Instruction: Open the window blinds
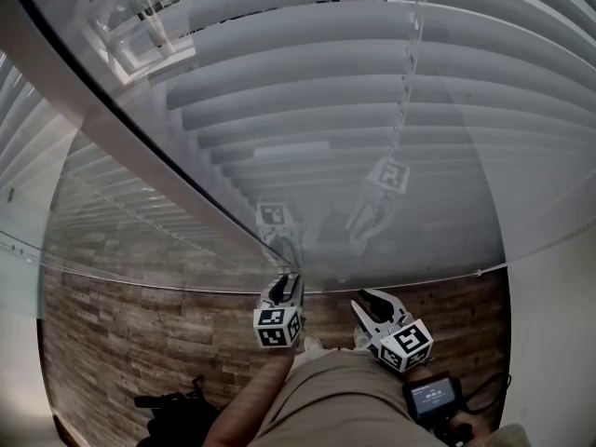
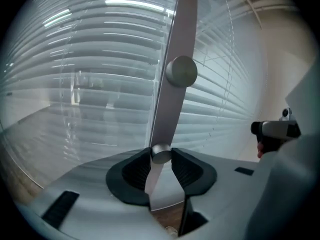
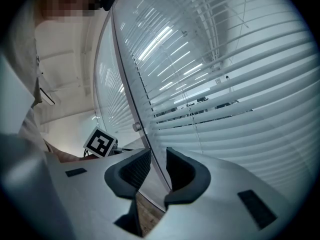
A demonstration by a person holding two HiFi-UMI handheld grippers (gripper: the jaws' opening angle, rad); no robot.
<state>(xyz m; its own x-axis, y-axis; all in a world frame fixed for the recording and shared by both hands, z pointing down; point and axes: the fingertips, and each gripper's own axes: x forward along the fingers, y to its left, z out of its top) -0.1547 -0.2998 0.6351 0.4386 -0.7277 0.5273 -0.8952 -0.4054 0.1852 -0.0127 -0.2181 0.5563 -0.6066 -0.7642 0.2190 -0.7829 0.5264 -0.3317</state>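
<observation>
Closest thing in the left gripper view is the left gripper (image 2: 161, 159) itself. Its jaws are clamped on a small round metal knob (image 2: 161, 153), dark pads snug on both sides of it. That knob sits on a vertical metal strip (image 2: 181, 29) running up the middle of the frame, and there's a second, bigger knob (image 2: 181, 71) higher up the same strip.

The blinds (image 2: 100, 84) are right behind it. They're white horizontal slats filling the left and upper right of that view, and they sit behind a glass pane (image 1: 279, 156). In the head view the glass takes up the whole upper part of the frame, and you can see both grippers mirrored in it. In the right gripper view there are gaps between the slats, with bits of the room beyond showing through.

The right gripper (image 3: 157, 166) is just beside the left one, toward the right of the head view. Its jaws are parted and gripping nothing. The edge of the glass only runs past in the gap between them.

Both marker cubes show at bottom centre of the head view, left (image 1: 277, 327) and right (image 1: 407, 345). A beige sleeve (image 1: 335, 399) sits below them. There's wood-look floor (image 1: 140, 324) at lower left, and a small device with a lit screen (image 1: 433, 396) at lower right.
</observation>
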